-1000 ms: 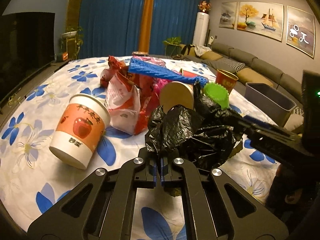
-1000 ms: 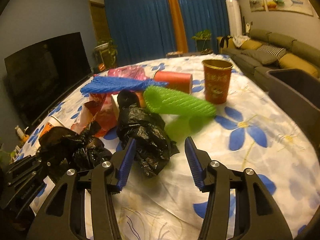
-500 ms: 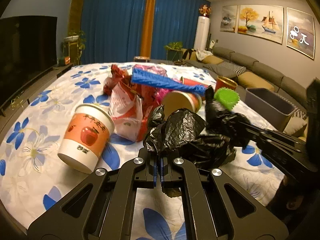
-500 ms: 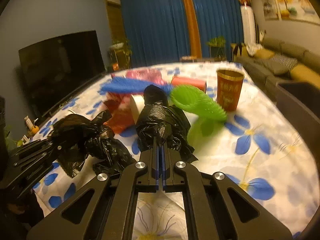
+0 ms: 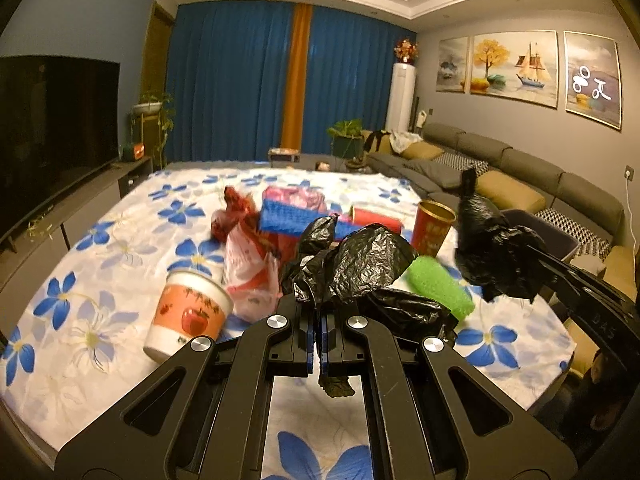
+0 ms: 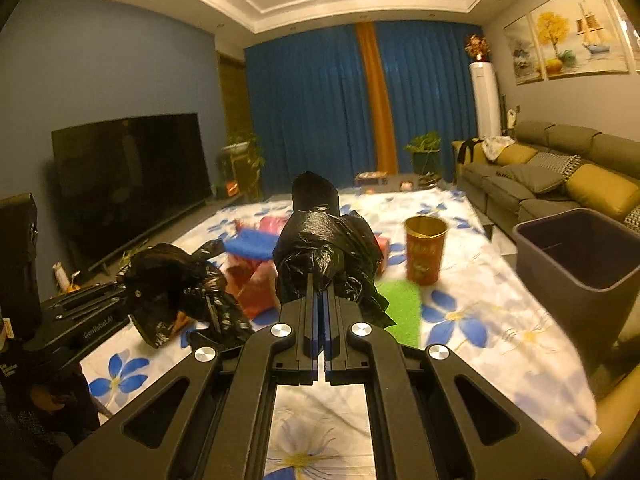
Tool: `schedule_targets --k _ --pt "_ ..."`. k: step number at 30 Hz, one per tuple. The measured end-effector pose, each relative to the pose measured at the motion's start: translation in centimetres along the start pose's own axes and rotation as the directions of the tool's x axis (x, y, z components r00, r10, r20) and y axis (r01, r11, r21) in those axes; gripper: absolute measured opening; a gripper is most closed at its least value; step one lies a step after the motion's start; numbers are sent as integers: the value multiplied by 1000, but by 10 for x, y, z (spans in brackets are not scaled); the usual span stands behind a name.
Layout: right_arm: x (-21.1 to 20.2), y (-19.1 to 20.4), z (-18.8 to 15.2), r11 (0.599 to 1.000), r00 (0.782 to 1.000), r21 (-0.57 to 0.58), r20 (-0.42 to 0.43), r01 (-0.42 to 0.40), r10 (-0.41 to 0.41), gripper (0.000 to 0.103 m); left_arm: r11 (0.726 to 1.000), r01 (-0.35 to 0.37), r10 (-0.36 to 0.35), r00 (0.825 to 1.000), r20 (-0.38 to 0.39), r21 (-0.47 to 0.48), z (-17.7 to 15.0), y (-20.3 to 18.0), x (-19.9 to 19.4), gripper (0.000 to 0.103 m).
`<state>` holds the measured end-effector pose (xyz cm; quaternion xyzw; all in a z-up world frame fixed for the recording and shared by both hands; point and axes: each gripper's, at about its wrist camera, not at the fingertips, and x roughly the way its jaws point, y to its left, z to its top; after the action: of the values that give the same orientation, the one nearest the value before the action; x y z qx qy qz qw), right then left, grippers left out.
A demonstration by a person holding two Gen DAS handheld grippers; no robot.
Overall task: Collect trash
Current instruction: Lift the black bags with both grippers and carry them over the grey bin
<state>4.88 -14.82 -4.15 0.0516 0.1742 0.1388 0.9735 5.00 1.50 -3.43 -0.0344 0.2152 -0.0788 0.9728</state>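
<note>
Right gripper [image 6: 320,312] is clamped on a crumpled black plastic bag [image 6: 320,248], lifted above the floral tablecloth [image 6: 480,320]. Left gripper [image 6: 132,304] enters from the left edge, pinching another part of the black plastic [image 6: 176,280]. Behind the bag lie a blue mesh sleeve [image 6: 248,246], a red-and-white wrapper [image 6: 256,284] and a green mesh piece [image 6: 400,308]. A red paper cup [image 6: 424,254] stands upright on the cloth. A grey bin [image 6: 576,256] sits at the right, beside the table edge.

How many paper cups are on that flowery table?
2, maybe more hidden in the pile: an apple-print cup tipped near the left, and a red-and-gold cup upright on the right by the grey bin.
</note>
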Motion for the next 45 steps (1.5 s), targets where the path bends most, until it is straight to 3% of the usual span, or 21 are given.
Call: schedule_targets --k 9,14,21,26,35,45 --pt "-27 -34 12 993 991 31 71 112 -114 3 999 42 -43 999 30 32 26 -31 8 1" --pt "-37 -60 15 977 973 53 97 205 -209 3 992 101 -104 994 35 77 42 -67 24 1" --pt "-42 -109 25 929 921 86 131 359 -368 3 965 222 -230 972 45 139 72 -138 56 1" --pt "-37 -151 31 879 868 109 140 465 -476 3 939 298 -308 950 40 170 87 -194 87 1" --pt "-29 -206 38 845 835 137 134 517 -533 3 898 392 -394 919 -32 202 91 -261 160 1" --pt "-11 -241 41 823 821 162 100 545 -563 3 871 445 -438 895 -82 207 84 -294 204 1"
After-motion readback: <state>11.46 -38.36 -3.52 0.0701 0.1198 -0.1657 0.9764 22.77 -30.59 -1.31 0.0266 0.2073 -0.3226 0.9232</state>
